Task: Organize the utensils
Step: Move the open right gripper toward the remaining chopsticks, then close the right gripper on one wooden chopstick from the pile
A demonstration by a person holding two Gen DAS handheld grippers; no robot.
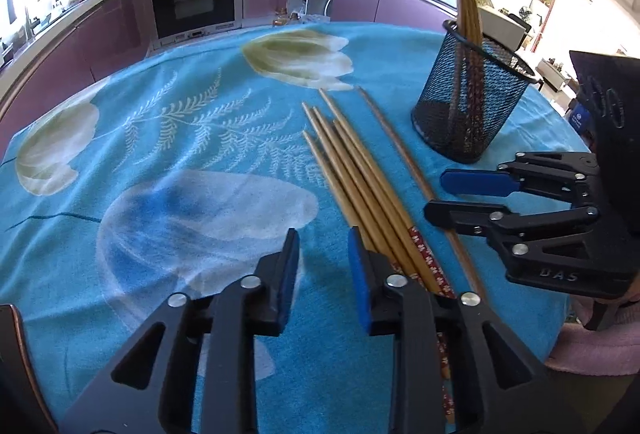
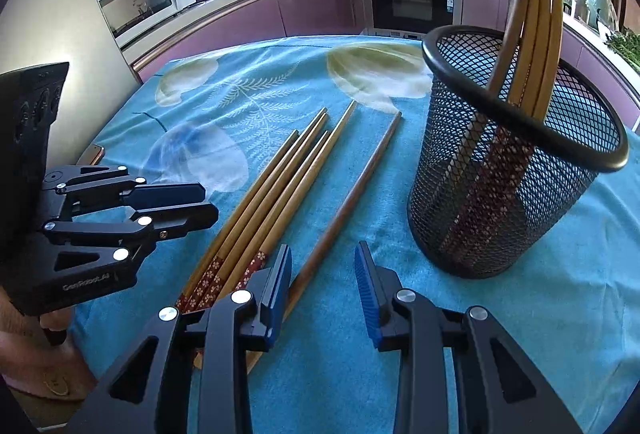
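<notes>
Left wrist view: the left hand-held gripper [image 1: 324, 258] hangs low over the bench [image 1: 180, 314], which is draped in a blue cloth printed with pale tulips; its jaws stand apart with nothing between them. The landmark is the black wire-mesh cylindrical holder [image 1: 472, 101], standing upright on the cloth, with several long tan wooden chopsticks [image 1: 466, 1] leaning inside it. Left of the holder a bundle of loose tan wooden chopsticks with red flower-patterned ends [image 1: 360, 185] lies flat, touching one another, and their patterned ends run under the gripper's right finger. Between that bundle and the holder lies a single darker brown wooden chopstick [image 1: 404, 161], apart from the rest. The right hand-held gripper [image 1: 436, 195] comes in from the holder's near side, its fingers slightly parted and empty.

Right wrist view: the right hand-held gripper [image 2: 324, 266] hovers with jaws wide and empty; the dark chopstick [image 2: 352, 189] passes just under its left pad, and the holder [image 2: 516, 153] stands near on the right. The loose bundle [image 2: 272, 189] lies further from the holder, with the left hand-held gripper [image 2: 210, 203] beyond it, barely parted.

The sticks should be light, stiff and smooth, likely to roll or slip. Pinching one across its thick end or middle seems best.
</notes>
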